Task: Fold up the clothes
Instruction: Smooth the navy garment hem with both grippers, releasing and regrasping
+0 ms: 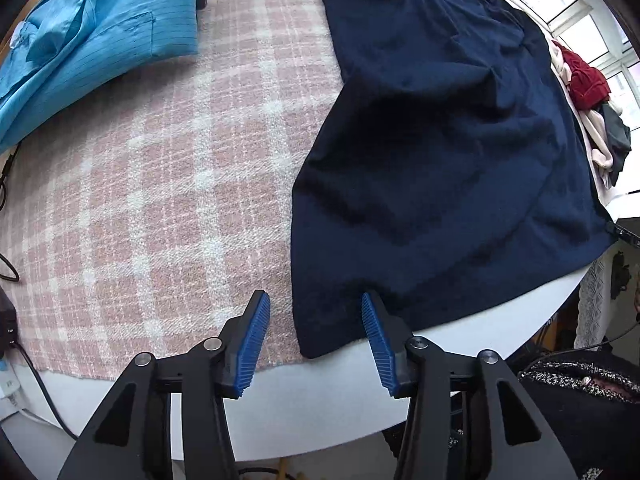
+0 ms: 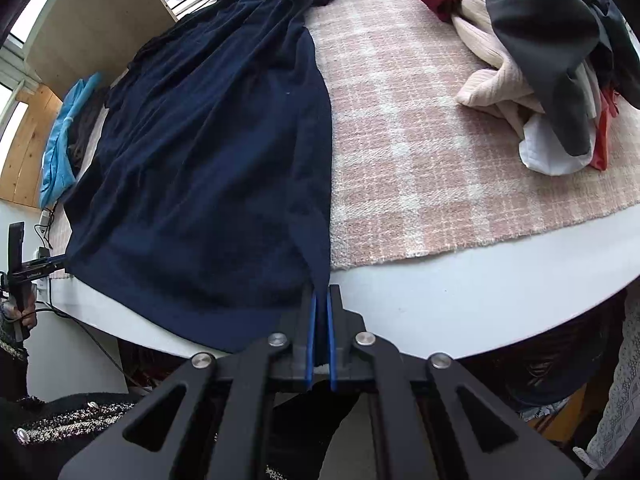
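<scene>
A navy blue garment [image 1: 432,152] lies spread lengthwise on a pink plaid blanket [image 1: 160,184], its hem at the table's near edge. My left gripper [image 1: 314,304] is open, its blue pads straddling the hem's left corner, just above it. In the right wrist view the same navy garment [image 2: 208,168] fills the left half. My right gripper [image 2: 321,300] is shut on the garment's right hem corner, with cloth pinched between the blue pads. The left gripper [image 2: 40,268] shows small at the far left, by the other hem corner.
A folded light blue shirt [image 1: 92,36] rests at the far left of the blanket. A heap of red, cream, grey and white clothes [image 2: 540,60] sits at the right. The white table rim [image 2: 460,300] runs along the near side. Cables [image 1: 36,380] hang at the left.
</scene>
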The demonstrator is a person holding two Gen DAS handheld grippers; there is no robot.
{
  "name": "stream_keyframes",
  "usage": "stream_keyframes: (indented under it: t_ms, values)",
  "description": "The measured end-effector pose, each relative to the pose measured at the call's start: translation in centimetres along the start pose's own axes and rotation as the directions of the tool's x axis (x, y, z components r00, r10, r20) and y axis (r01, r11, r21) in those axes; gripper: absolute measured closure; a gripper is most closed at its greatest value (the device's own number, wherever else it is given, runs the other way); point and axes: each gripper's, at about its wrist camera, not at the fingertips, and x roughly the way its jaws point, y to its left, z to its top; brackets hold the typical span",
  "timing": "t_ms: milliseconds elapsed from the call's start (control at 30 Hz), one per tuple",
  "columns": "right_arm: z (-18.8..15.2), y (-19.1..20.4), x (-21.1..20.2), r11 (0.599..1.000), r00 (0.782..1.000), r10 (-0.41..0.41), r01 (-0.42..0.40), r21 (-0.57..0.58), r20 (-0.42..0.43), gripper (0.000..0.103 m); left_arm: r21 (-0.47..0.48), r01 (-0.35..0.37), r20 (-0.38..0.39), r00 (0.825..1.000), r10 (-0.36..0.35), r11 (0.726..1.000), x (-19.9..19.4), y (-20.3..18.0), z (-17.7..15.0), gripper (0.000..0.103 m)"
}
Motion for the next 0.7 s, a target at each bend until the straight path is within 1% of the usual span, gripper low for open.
stream_keyframes:
  t_ms: [33, 100, 133, 167, 200, 233, 267, 367, 433, 467, 500, 533, 567, 633, 700]
  values:
    - [0.0, 0.0, 0.0, 1.000, 1.000, -0.001, 0.001, 0.000, 0.001, 0.098, 0.002, 0.015, -0.002, 1.000, -0.015, 1.000, 0.0, -0.1, 0.0, 0.059]
    - [0.0, 0.1, 0.1, 1.000, 1.000, -0.002, 0.002, 0.001, 0.004, 0.098, 0.009, 0.048, -0.006, 0.999, -0.048, 0.999, -0.1, -0.5, 0.0, 0.068]
    - [0.0, 0.1, 0.1, 1.000, 1.000, -0.003, 0.003, 0.003, 0.006, 0.098, 0.017, 0.050, -0.009, 0.999, -0.049, 0.999, -0.1, -0.7, -0.1, 0.078]
    - [-0.1, 0.1, 0.2, 1.000, 1.000, -0.003, 0.003, 0.006, 0.008, 0.098, 0.025, 0.052, -0.012, 0.999, -0.051, 0.998, -0.2, -0.9, -0.2, 0.091]
    - [-0.1, 0.1, 0.2, 1.000, 1.000, -0.003, 0.003, 0.008, 0.010, 0.098, 0.027, 0.057, -0.014, 0.998, -0.057, 0.998, -0.4, -1.1, -0.2, 0.098]
    - [-0.2, 0.1, 0.2, 1.000, 1.000, -0.002, 0.002, 0.010, 0.012, 0.098, 0.020, 0.071, -0.014, 0.997, -0.071, 0.997, -0.7, -1.1, -0.3, 0.101]
    - [-0.2, 0.2, 0.1, 1.000, 1.000, 0.004, -0.004, 0.012, 0.016, 0.098, 0.017, 0.081, -0.008, 0.997, -0.081, 0.997, -1.2, -1.1, -0.4, 0.101]
    - [-0.4, 0.7, -0.3, 1.000, 0.999, 0.031, -0.031, -0.004, 0.031, 0.097, 0.028, 0.077, 0.044, 0.996, -0.078, 0.997, -4.0, -0.9, -1.0, 0.101]
    - [-0.7, 1.2, -0.5, 0.996, 0.996, 0.088, -0.088, -0.021, 0.013, 0.079, 0.009, 0.065, 0.065, 0.996, -0.065, 0.998, -5.7, -0.2, -1.6, 0.101]
    - [-1.1, 1.1, -0.9, 0.992, 0.992, 0.126, -0.126, -0.011, 0.017, 0.060, -0.001, 0.057, 0.071, 0.996, -0.057, 0.998, -6.3, 0.2, -1.8, 0.102]
    - [-1.6, 0.7, -1.5, 0.987, 0.986, 0.159, -0.160, 0.006, 0.051, 0.051, -0.012, 0.046, 0.068, 0.997, -0.045, 0.999, -6.4, 0.9, -1.8, 0.103]
    - [-2.1, 0.2, -2.1, 0.982, 0.979, 0.186, -0.189, 0.026, 0.086, 0.051, -0.022, 0.035, 0.066, 0.997, -0.033, 0.999, -6.5, 1.6, -1.8, 0.103]
    - [-2.7, -0.5, -2.6, 0.979, 0.975, 0.189, -0.196, 0.054, 0.117, 0.051, -0.033, 0.023, 0.063, 0.998, -0.021, 0.999, -6.7, 2.2, -1.8, 0.103]
    - [-3.7, -1.6, -2.8, 0.982, 0.978, 0.145, -0.160, 0.100, 0.149, 0.051, -0.053, 0.001, 0.057, 0.998, 0.002, 0.999, -6.9, 3.6, -1.7, 0.103]
    - [-4.0, -1.7, -2.3, 0.994, 0.992, 0.046, -0.058, 0.097, 0.118, 0.051, -0.064, -0.021, 0.049, 0.999, 0.024, 0.998, -7.0, 4.7, -1.7, 0.103]
